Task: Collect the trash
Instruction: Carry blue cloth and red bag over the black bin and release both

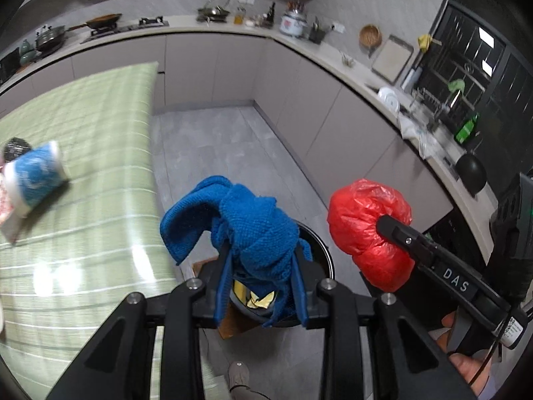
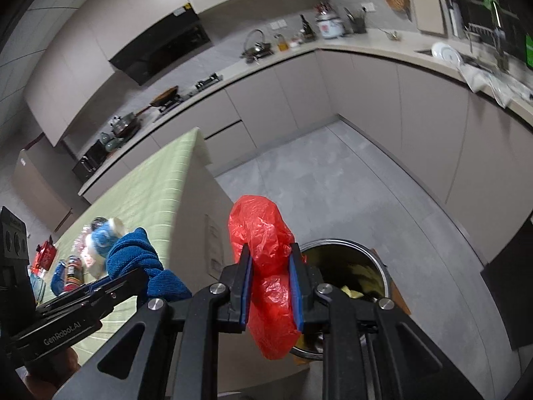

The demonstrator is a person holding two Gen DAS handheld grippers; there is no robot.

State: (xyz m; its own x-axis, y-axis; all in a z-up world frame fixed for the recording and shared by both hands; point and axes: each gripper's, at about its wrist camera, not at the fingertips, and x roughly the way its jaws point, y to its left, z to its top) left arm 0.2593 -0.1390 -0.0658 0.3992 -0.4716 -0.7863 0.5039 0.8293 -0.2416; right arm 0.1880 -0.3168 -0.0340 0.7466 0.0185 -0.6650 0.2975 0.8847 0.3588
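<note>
Pinching a bunched blue knit cloth [image 1: 246, 230], the left gripper [image 1: 263, 266] hangs above the round trash bin [image 2: 373, 260]; beside it the right gripper [image 2: 271, 283] clamps a crumpled red plastic bag [image 2: 266, 266].

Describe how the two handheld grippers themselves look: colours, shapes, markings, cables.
Both are matte black linkage frames with silver round bolts at the joints. The left gripper and right gripper each have flat jaws lined with blue pads. White lettering runs along their sides: "DAS" on the right one, "GenRobot.AI" on the left one. A thin black cable and a white printed label hang by the right one's handle.
</note>
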